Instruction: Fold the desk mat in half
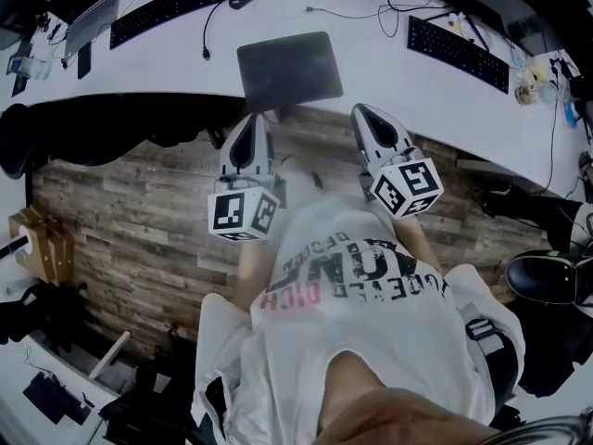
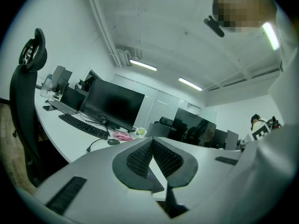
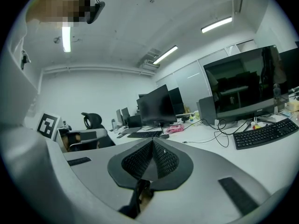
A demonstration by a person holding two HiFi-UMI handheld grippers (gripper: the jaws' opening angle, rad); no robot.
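White desk (image 1: 389,72) bears the desk mat (image 1: 285,68) between keyboards (image 1: 167,9); left hand-held gripper (image 1: 252,121) and right hand-held gripper (image 1: 364,112) closed, empty.

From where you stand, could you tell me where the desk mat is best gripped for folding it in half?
The desk mat lies flat on the desk, its near edge facing the shut left gripper and right gripper. So probably take its two near corners, one per gripper, coming from the front.
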